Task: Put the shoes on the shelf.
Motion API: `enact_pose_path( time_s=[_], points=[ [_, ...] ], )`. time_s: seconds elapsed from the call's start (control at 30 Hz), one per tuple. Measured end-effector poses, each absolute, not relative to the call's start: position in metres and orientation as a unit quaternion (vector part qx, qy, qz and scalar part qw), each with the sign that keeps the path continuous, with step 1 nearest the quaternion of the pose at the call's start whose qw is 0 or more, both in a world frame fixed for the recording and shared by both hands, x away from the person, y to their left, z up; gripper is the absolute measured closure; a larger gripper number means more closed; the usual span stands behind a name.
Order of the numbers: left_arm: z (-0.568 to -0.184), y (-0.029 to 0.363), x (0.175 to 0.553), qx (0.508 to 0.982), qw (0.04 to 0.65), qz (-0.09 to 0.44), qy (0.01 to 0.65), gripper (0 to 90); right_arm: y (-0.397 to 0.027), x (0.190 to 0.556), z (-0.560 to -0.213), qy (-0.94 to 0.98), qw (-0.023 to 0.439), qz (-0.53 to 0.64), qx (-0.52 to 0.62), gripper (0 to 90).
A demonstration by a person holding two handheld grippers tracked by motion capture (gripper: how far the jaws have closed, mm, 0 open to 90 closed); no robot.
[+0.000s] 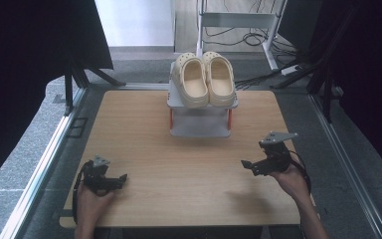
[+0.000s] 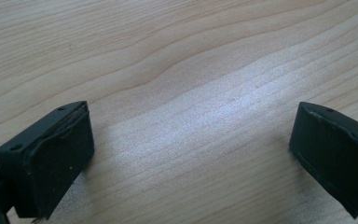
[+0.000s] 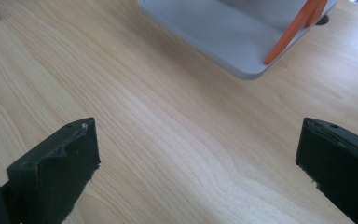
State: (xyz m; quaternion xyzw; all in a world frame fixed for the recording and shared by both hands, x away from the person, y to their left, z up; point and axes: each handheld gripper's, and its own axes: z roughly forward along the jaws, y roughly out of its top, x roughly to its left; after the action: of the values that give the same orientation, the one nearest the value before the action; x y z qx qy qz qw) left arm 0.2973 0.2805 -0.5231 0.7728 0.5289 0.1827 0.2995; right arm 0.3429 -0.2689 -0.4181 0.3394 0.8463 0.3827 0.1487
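Both tongs gaping, empty: left gripper (image 1: 121,178) low at near edge, right gripper (image 1: 247,166) nearer. Cream clogs (image 1: 204,79) atop grey rack (image 1: 199,130), straight ahead, toes pointing away.

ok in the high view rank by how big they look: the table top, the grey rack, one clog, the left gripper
1. table top
2. grey rack
3. left clog; its partner, the right clog, looks about the same
4. left gripper, though it looks close to a clog in size, so this last ranking is unsure
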Motion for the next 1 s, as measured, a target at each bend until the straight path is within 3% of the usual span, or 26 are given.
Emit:
enact_pose_path(
  time_s=[0.9, 1.0],
  points=[
    [-0.523, 0.280, 0.297, 0.773, 0.300, 0.182, 0.528, 0.0, -0.246, 0.332, -0.517, 0.855, 0.118, 0.364, 0.350, 0.0],
    [-0.523, 0.280, 0.297, 0.773, 0.300, 0.182, 0.528, 0.0, -0.242, 0.330, -0.519, 0.862, 0.130, 0.350, 0.344, 0.0]
  ],
)
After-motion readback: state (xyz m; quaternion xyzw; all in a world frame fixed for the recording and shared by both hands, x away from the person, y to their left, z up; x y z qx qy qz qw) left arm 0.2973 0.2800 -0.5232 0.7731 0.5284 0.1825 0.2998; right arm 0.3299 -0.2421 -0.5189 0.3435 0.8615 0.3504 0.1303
